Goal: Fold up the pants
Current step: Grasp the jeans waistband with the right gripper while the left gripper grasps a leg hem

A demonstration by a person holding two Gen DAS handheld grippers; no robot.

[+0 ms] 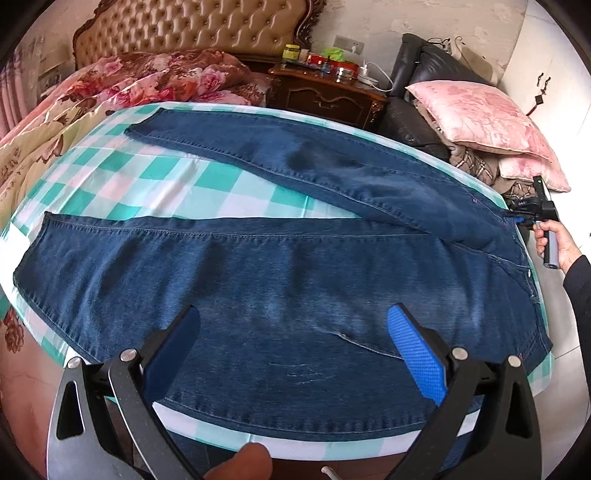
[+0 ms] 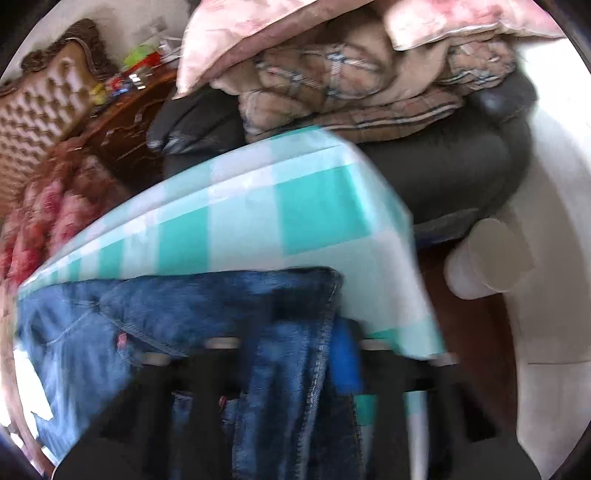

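Jeans point(image 1: 280, 273) spread flat for folding | my right tongs point(image 1: 519, 220) clamp waistband corner to lift | my left tongs point(image 1: 291, 350) gape above thigh, empty

No legible text, labels or brands anywhere.

A: From where does the left wrist view look?
B: From above its open left gripper point(image 1: 291, 354), angled down, close over the jeans point(image 1: 258, 280); the right gripper point(image 1: 524, 218) is far right.
A: The right view?
B: Blurred, very near the jeans' waistband, facing the pillows point(image 2: 258, 40). Both share cloth point(image 1: 166, 177), jeans, headboard point(image 1: 192, 29).
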